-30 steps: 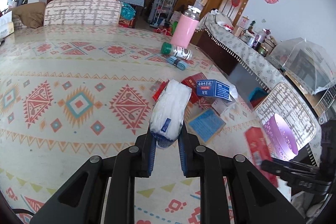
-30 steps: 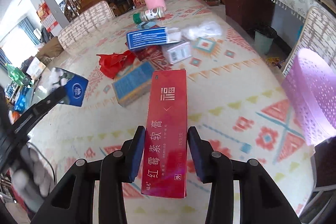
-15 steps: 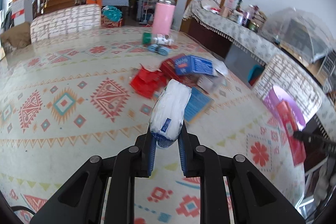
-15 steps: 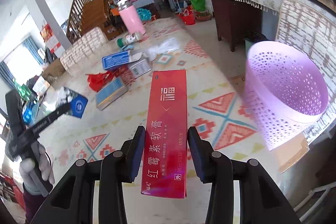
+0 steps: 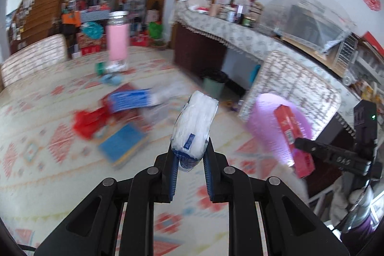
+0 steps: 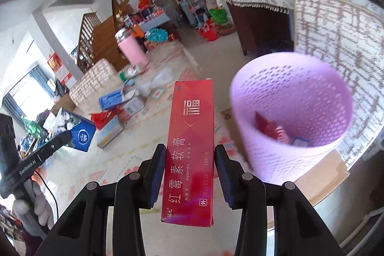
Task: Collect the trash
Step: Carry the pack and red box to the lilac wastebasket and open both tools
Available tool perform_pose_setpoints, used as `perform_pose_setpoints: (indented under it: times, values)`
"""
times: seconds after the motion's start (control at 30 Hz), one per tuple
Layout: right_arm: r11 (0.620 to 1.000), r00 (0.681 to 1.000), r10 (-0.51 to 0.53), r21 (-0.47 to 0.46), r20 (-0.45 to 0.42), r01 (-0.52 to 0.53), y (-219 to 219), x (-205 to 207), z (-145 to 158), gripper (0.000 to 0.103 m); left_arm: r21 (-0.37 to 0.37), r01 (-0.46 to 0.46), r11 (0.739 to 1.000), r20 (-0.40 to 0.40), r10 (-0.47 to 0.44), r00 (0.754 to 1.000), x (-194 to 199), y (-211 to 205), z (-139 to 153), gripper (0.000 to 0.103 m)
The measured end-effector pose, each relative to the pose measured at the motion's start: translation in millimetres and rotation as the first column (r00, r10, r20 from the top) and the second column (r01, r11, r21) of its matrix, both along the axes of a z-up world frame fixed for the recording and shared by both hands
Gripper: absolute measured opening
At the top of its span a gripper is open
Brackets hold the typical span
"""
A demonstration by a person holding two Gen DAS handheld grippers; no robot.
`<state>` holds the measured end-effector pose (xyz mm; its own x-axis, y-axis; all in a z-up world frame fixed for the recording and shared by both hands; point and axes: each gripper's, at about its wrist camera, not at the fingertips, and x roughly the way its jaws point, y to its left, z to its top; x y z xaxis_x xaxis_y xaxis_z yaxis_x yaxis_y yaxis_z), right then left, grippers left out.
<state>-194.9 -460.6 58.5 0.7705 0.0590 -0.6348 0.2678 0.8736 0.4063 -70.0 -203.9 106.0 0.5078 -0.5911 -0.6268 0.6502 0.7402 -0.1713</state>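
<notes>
Our right gripper (image 6: 190, 167) is clamping the long red box (image 6: 190, 148) beside the purple basket (image 6: 291, 116) (some trash already lying inside), while our left gripper (image 5: 190, 156) is squeezing a white tissue pack (image 5: 195, 126) above the patterned table (image 5: 48, 160).

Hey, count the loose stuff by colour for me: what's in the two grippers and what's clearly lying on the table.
Red: 2, long box in right gripper, crumpled wrapper
Blue: 2, upper box, lower box
White: 1, tissue pack in left gripper
Pink: 1, bottle
Total: 6
</notes>
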Motion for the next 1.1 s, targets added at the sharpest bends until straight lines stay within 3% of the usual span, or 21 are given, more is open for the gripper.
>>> perform_pose_setpoints:
  times: [0.43,0.67,0.73,0.83,1.1]
  values:
    - [0.985,0.986,-0.167,-0.045,0.005,0.167,-109.2,-16.2,9.1,0.045,-0.033,0.228,0.973,-0.057,-0.230,0.972,5.3,-181.5,5.8,0.018]
    - [0.975,0.976,-0.219,-0.042,-0.010,0.218,-148.1,-4.7,0.9,0.045,-0.022,0.298,0.954,-0.079,-0.299,0.951,5.1,-241.2,-2.4,0.020]
    - [0.975,0.975,-0.220,-0.036,-0.018,0.220,-156.1,0.5,-3.7,0.047,-0.012,0.301,0.954,-0.067,-0.301,0.951,3.2,-250.2,-4.6,0.027]
    - [0.972,0.971,-0.235,-0.013,-0.032,0.235,-164.6,4.0,-11.3,0.047,-0.001,0.291,0.957,-0.036,-0.291,0.956,-3.1,-250.4,-2.6,0.056]
    - [0.970,0.970,-0.242,0.010,-0.028,0.242,-160.7,-3.8,-12.4,0.051,0.038,0.263,0.964,0.050,-0.265,0.963,-24.1,-213.2,10.1,0.066]
